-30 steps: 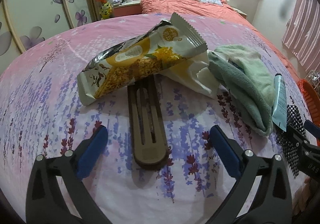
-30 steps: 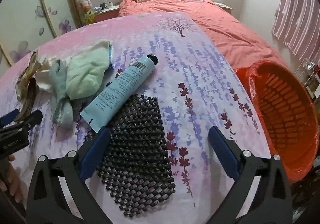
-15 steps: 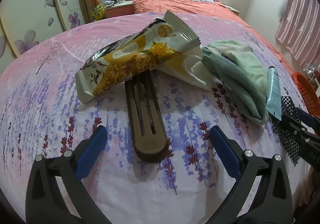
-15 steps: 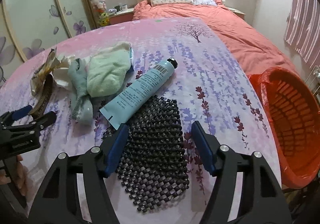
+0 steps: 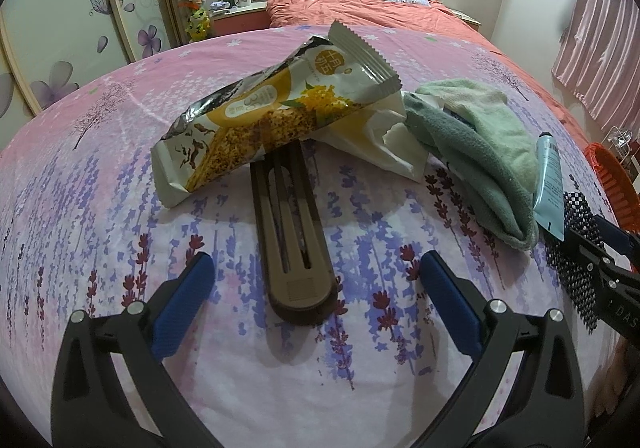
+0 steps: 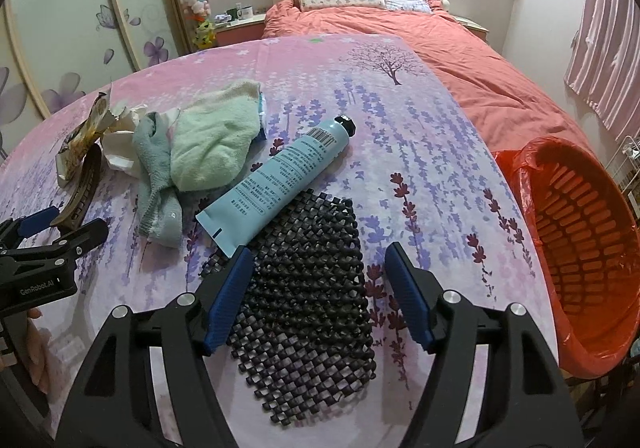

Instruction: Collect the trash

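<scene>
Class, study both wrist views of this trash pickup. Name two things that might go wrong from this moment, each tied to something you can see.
1. The right gripper has open jaws over the black mesh mat, whose far edge lies under the blue tube; lifting the mat may roll the tube away.
2. The snack wrapper rests on the brown case, so the left gripper might grab the case instead of trash.

1. The torn yellow snack wrapper (image 5: 276,124) lies open and crumpled, propped across the far end of a brown case.
2. Crumpled white paper (image 5: 376,146) sits just beside it, touching the wrapper.
3. The orange-lined basket (image 6: 576,224) stands beside the bed.
</scene>
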`<state>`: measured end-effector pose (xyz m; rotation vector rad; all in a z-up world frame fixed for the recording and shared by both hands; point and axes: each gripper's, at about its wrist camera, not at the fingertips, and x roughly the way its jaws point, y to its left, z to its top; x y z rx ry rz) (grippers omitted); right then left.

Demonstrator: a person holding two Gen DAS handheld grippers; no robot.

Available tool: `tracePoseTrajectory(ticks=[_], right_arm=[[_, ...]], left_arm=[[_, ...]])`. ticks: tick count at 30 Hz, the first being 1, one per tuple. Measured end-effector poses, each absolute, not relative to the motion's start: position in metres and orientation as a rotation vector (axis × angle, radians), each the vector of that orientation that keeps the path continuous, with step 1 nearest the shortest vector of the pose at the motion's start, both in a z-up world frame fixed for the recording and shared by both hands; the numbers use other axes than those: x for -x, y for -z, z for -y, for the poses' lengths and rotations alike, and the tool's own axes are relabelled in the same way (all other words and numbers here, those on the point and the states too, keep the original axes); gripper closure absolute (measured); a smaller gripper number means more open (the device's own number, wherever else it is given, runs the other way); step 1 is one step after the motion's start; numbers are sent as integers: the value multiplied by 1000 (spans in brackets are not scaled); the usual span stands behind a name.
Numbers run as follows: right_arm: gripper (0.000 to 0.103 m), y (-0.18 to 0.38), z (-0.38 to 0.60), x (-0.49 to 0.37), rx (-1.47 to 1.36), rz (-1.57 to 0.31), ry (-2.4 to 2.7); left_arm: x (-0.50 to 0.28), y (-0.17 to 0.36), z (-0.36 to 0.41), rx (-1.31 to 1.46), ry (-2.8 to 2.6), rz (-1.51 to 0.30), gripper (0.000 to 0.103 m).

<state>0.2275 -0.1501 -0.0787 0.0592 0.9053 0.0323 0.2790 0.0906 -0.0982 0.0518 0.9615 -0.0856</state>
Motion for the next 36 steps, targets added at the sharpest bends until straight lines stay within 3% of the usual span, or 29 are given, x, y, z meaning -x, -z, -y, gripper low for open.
tracePoseTrajectory(ticks=[22, 23, 25, 26, 27, 31, 33, 36], right_arm=[[22, 78, 151, -220, -134, -892, -155], [26, 79, 146, -220, -100, -897, -147], [71, 78, 140, -218, -33, -891, -121], [85, 76, 138, -216, -29, -893, -161], [91, 75, 138, -214, -44, -906, -195], [92, 69, 145, -208, -32, -899, -195], [92, 68, 150, -207, -44, -891, -197], [92, 70, 158, -207, -73, -889, -197]], left_arm=[[-279, 98, -91, -54, 85, -961, 3], [-279, 98, -91, -52, 85, -962, 3], [-279, 98, -91, -51, 88, -961, 4], [-278, 97, -91, -47, 92, -957, 4], [-276, 95, -93, -37, 101, -951, 4], [-274, 89, -104, 11, 127, -922, 5], [-277, 87, -104, 19, 132, -925, 19], [-283, 87, -99, 0, 125, -932, 30]])
